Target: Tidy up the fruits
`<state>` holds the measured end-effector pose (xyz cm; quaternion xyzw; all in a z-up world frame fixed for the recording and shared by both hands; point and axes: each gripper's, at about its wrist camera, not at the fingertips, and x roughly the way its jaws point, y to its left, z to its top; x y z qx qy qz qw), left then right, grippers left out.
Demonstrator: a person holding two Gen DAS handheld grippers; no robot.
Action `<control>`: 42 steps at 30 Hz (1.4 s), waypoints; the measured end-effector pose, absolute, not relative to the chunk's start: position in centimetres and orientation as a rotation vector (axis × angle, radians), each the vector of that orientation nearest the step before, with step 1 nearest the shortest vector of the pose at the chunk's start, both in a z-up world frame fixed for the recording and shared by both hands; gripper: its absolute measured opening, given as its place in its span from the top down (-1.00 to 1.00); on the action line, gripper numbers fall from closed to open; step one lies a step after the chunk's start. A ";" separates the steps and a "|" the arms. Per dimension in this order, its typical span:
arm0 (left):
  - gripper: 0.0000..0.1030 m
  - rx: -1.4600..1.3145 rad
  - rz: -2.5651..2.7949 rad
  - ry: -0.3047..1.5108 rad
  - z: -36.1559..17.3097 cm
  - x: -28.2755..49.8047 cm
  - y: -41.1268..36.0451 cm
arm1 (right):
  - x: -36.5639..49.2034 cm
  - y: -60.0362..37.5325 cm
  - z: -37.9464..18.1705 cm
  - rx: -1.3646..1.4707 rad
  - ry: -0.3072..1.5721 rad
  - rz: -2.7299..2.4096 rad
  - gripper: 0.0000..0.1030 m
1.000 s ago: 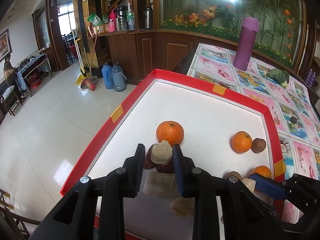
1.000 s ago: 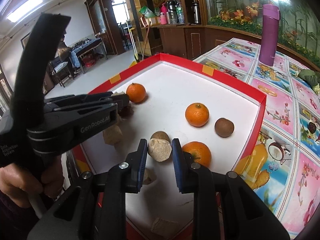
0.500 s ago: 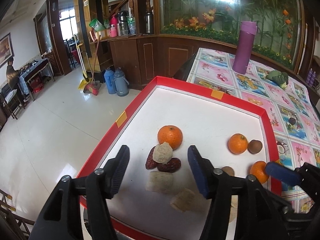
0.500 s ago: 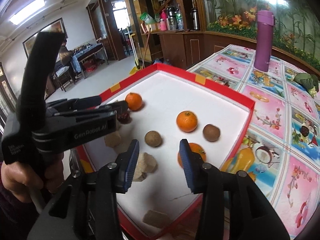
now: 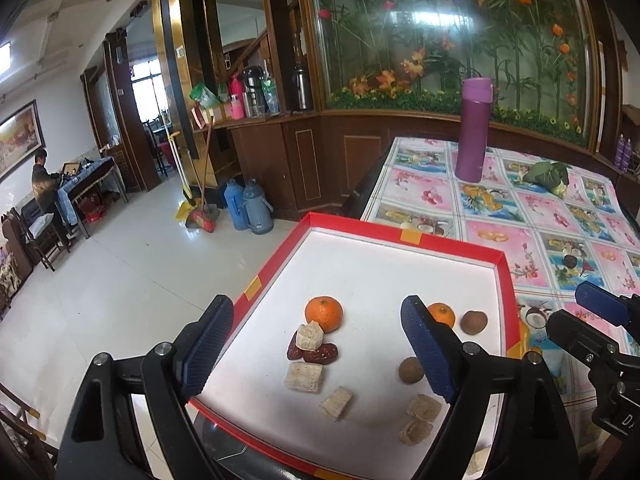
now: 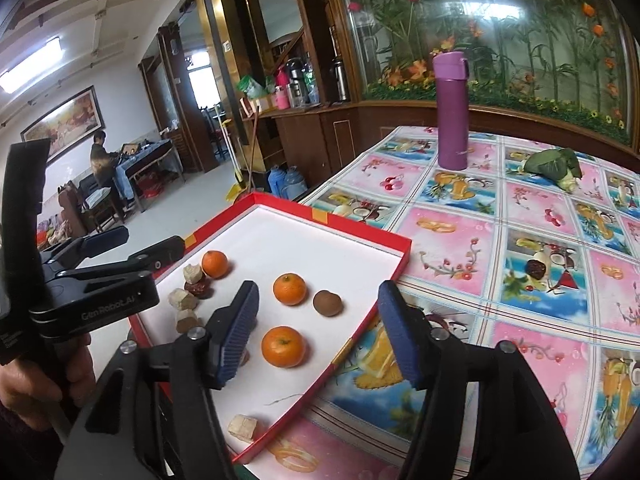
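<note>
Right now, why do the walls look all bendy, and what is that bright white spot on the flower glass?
Left wrist view: the fisheye lens bows the pillars and darkens the corners; the white patch is glare on the flower glass. Right wrist view: same bending, with glare on the glass and the purple bottle leaning.

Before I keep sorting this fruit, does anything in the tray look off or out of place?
One thing: a pale chunk is perched on the two red dates beside an orange instead of lying flat on the tray. Both grippers are open and empty.
</note>
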<state>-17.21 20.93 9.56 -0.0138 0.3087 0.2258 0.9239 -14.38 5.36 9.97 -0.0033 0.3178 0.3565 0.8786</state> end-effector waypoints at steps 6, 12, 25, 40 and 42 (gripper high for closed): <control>-0.67 -0.010 0.473 0.598 10.7 -18.1 20.0 | -15.3 4.6 10.8 0.000 0.617 0.721 -0.52; -0.67 -0.020 0.475 0.579 11.0 -18.8 19.9 | -16.3 4.5 11.3 0.011 0.595 0.720 -0.64; -0.99 -0.018 0.504 0.484 11.1 -20.8 20.4 | -16.7 5.5 11.0 0.014 0.600 0.710 -0.68; -0.99 -0.104 0.498 0.504 10.1 -21.2 23.9 | -16.4 7.9 10.9 0.007 0.620 0.673 -0.68; -0.99 -0.105 0.510 0.501 10.0 -21.3 24.6 | -16.3 8.5 10.7 0.008 0.625 0.667 -0.68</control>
